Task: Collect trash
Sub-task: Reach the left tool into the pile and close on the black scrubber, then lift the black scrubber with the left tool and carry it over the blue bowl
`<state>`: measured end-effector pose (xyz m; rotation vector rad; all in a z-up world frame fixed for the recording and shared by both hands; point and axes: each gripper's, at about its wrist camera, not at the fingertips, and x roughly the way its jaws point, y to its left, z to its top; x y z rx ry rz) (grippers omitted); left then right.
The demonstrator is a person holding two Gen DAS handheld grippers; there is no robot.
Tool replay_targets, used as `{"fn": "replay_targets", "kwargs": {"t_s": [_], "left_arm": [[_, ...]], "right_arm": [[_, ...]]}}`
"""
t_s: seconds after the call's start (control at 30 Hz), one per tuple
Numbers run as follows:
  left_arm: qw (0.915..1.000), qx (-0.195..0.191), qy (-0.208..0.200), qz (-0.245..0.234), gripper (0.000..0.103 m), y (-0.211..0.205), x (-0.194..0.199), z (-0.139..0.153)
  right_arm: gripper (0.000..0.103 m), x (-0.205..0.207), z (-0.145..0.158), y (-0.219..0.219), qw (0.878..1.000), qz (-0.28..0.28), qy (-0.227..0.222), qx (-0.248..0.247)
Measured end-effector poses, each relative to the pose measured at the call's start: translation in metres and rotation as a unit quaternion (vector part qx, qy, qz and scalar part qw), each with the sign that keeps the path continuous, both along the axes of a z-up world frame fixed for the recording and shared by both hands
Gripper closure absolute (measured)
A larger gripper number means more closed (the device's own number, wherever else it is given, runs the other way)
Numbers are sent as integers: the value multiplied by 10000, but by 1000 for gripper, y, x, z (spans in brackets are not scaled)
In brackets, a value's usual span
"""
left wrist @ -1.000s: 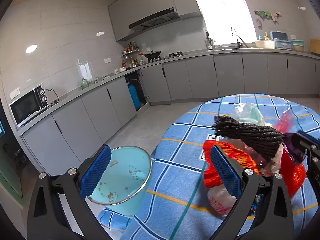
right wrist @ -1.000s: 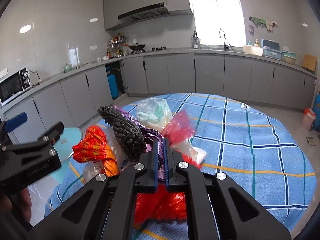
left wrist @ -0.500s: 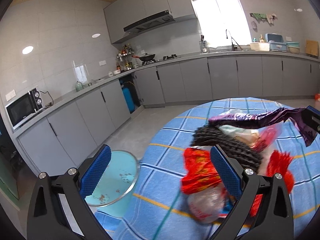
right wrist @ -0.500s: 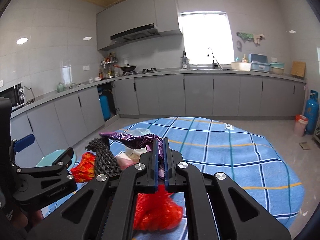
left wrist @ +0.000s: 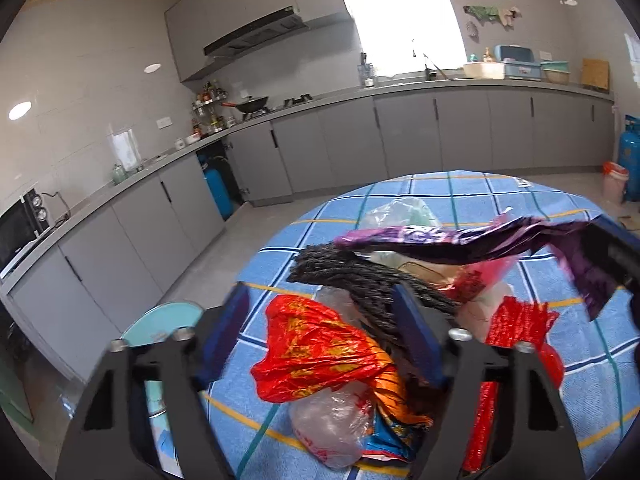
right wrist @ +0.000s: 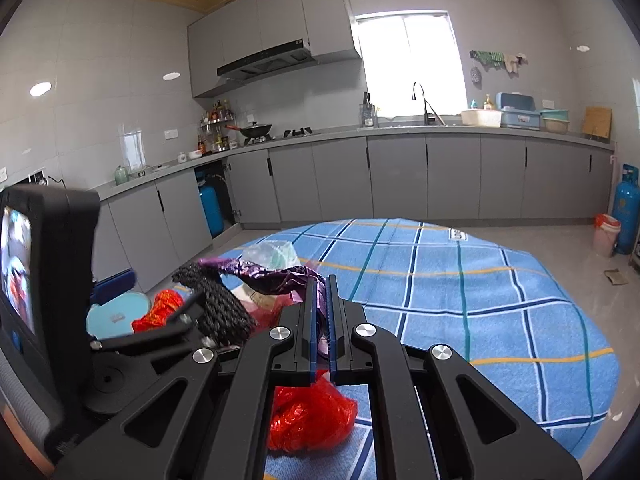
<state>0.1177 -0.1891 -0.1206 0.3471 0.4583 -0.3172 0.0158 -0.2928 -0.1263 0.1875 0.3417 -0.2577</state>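
R gripper pinching purple wrapper | L gripper open, prob. straddling red bag

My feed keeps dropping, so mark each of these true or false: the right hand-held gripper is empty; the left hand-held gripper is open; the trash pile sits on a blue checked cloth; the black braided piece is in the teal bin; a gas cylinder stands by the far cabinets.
1. Right hand-held gripper is empty: false. It is shut on the purple wrapper.
2. Left hand-held gripper is open: true.
3. Trash pile sits on the blue checked cloth: true.
4. Black braided piece is in the teal bin: false. It lies on the pile, on the table.
5. Gas cylinder stands by the far cabinets: true.
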Motion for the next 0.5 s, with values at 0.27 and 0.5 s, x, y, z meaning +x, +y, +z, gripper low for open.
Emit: {"fn": "replay_targets", "kwargs": {"t_s": [0.27, 0.5], "left_arm": [[9978, -142, 317, -573, 93, -9, -6, -2], [9969, -207, 245, -724, 102, -6, -17, 3]], "right_arm": [[98, 1, -4, -2, 10000, -18, 24, 58], [98, 0, -7, -8, 9998, -54, 34, 187]]}}
